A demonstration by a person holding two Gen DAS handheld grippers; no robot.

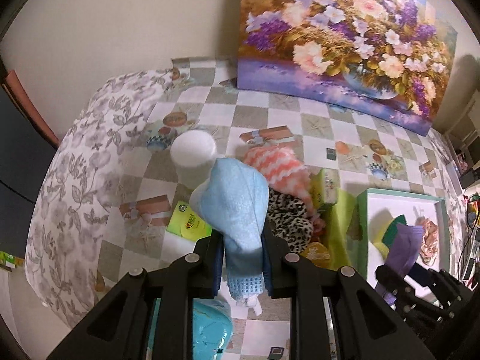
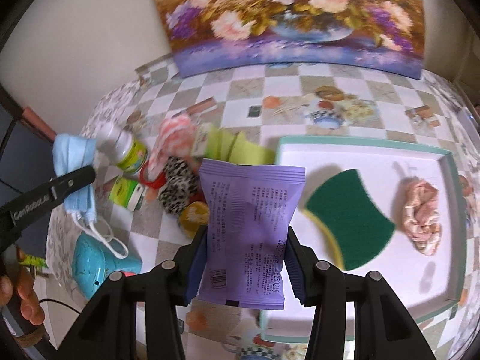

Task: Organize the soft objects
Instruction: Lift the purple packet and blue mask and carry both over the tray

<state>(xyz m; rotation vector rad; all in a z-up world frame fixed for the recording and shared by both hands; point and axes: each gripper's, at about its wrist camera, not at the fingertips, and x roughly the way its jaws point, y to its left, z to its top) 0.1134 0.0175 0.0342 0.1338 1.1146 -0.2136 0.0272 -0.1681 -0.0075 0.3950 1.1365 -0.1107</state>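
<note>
Two soft things are in our tools right now. Nearest us, our right tool (image 2: 246,258) is closed on a purple packet (image 2: 250,225), pinching it by its two side edges just at the near corner of the tray (image 2: 450,198). Our left tool (image 1: 243,258) is clamped on a folded blue mask (image 1: 237,207), held up over the pile on the tabletop (image 1: 270,114), its ear loops dangling.

In the tray we see a green sponge (image 2: 349,219) and a pinkish scrunchie (image 2: 421,219) lying apart from each other, so we judge two items sorted so far, with the packet likely next.

Farther out, the pile is what is left: a leopard-print piece (image 2: 177,192), a striped coral cloth (image 2: 172,141), a yellow-green cloth (image 2: 237,150). Mixed in are harder things: two small jars (image 2: 129,153), a red ring (image 2: 150,180), a round yellow tin (image 2: 195,217) and a teal object (image 2: 93,267) near the edge. We judge the job roughly at its midpoint.
</note>
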